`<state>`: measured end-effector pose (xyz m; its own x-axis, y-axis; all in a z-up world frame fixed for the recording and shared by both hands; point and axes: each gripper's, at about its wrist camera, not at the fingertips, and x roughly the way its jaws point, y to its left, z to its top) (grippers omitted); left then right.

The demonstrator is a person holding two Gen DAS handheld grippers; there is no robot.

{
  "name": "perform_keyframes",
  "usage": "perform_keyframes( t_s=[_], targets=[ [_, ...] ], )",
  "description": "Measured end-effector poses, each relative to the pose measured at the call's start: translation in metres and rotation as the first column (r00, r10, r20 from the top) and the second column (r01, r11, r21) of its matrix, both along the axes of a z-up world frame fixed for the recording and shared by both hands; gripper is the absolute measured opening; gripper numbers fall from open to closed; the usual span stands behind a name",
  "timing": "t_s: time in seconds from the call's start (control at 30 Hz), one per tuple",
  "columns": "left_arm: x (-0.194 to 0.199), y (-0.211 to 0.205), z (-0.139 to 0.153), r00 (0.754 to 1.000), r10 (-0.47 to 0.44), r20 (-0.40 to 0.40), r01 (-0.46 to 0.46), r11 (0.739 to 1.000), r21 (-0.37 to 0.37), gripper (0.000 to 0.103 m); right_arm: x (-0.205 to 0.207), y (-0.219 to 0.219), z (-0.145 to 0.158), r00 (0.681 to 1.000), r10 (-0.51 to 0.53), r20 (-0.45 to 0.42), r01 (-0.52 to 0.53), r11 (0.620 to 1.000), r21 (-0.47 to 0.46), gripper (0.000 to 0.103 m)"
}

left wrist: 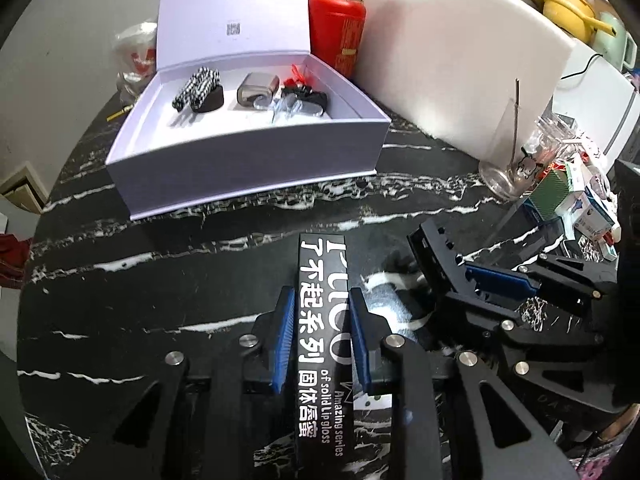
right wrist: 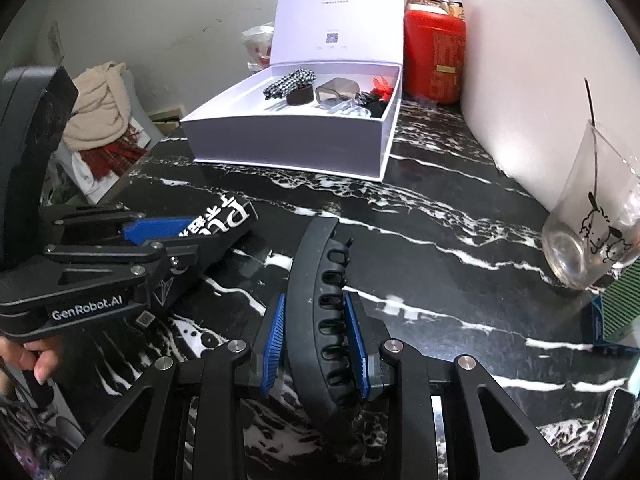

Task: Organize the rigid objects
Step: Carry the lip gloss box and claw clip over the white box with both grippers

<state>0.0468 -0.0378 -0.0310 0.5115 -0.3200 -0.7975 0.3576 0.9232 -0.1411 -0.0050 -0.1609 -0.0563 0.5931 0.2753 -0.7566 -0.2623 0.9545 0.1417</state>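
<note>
In the left wrist view my left gripper is shut on a long black lip gloss box with white lettering; its blue pads press both long sides above the black marble table. In the right wrist view my right gripper is shut on a curved black hair clip with a row of slots. The left gripper and its box sit to the left there. An open white box stands behind them, lid up, with a checkered item, a grey case and dark clips inside.
A tall glass with a cartoon dog stands at the right beside a green striped carton. A red canister and a white board rise behind the box. A person's hand holds the left gripper's handle.
</note>
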Motion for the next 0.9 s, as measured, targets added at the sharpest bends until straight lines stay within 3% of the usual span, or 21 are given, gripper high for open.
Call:
perform_keyframes(
  t_s=[0.4,0.9],
  targets=[
    [0.011,0.004,0.023,0.999,0.034,0.041,-0.033,0.999,-0.014,0.026,0.011,0.006,0.014,0.999,0.026,0.039,-0.025,1.0,-0.015,0.029],
    [0.042,0.013,0.064,0.99,0.059,0.128,-0.058,0.998,-0.01,0.026,0.037,0.021,0.056,0.99,0.087,0.114,-0.082,0.996,-0.046,0.029]
  ],
)
